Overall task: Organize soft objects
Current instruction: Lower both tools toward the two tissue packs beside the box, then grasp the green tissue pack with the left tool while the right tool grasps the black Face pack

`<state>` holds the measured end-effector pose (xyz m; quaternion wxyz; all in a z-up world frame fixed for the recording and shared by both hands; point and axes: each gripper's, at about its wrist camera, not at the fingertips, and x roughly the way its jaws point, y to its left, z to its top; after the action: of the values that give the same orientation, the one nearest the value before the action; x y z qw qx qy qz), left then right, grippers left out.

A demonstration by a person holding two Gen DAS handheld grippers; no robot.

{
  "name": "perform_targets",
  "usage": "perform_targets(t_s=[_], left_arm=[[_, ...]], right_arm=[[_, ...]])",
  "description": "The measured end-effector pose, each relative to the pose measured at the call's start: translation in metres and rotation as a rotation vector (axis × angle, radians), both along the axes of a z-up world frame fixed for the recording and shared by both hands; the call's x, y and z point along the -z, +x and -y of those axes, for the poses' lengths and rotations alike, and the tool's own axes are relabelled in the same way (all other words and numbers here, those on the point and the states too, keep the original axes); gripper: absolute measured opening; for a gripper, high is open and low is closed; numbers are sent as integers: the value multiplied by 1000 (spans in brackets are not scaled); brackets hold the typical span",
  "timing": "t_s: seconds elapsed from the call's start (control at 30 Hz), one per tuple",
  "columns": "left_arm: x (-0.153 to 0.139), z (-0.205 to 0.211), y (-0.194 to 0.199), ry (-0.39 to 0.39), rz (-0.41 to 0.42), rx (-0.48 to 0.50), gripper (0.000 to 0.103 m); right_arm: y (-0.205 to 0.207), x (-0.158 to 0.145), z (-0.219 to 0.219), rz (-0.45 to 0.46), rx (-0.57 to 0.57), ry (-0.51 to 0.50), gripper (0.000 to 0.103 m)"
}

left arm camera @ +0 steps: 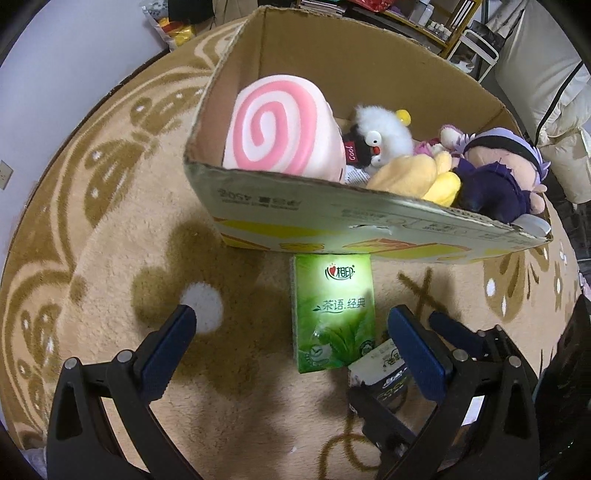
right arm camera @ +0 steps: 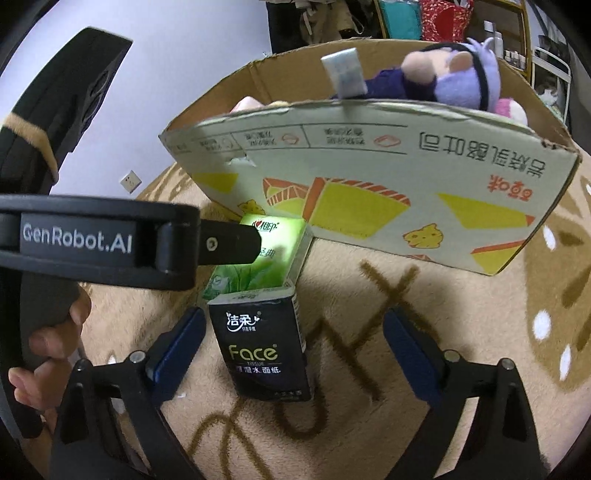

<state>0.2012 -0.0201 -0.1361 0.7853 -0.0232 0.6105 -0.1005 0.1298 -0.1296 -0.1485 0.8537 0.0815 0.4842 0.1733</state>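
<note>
A green tissue pack [left arm camera: 332, 314] lies on the carpet against the front of a cardboard box [left arm camera: 369, 218]. My left gripper [left arm camera: 295, 332] is open, its fingers on either side of the pack. A black "Face" tissue pack [right arm camera: 264, 343] lies in front of the green one [right arm camera: 266, 254]. My right gripper [right arm camera: 295, 339] is open around the black pack, not touching it. The box [right arm camera: 369, 147] holds a pink swirl cushion [left arm camera: 277, 125], a white fluffy toy [left arm camera: 380, 136], a yellow plush [left arm camera: 417, 173] and a purple-haired doll [left arm camera: 498, 173].
A beige patterned round carpet [left arm camera: 110, 221] covers the floor. Shelves [left arm camera: 424, 14] and white bedding [left arm camera: 546, 74] stand behind the box. A wall with a socket [right arm camera: 130, 181] is at the left. The left gripper's body [right arm camera: 92, 240] crosses the right wrist view.
</note>
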Motion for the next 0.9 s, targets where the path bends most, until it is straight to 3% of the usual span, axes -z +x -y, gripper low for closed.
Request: perform_targets(t_s=[0.23, 0.4, 0.5, 0.9], left_arm=[[9, 2, -1, -27, -29, 1, 103], [18, 8, -2, -31, -48, 16, 103], [24, 12, -1, -21, -59, 21, 103], [36, 18, 1, 62, -50, 6, 102]], right_arm=[[9, 15, -4, -47, 18, -48, 83], [10, 15, -4, -54, -5, -4, 59], [10, 13, -9, -48, -30, -13, 52], [12, 21, -8, -64, -52, -35, 52]])
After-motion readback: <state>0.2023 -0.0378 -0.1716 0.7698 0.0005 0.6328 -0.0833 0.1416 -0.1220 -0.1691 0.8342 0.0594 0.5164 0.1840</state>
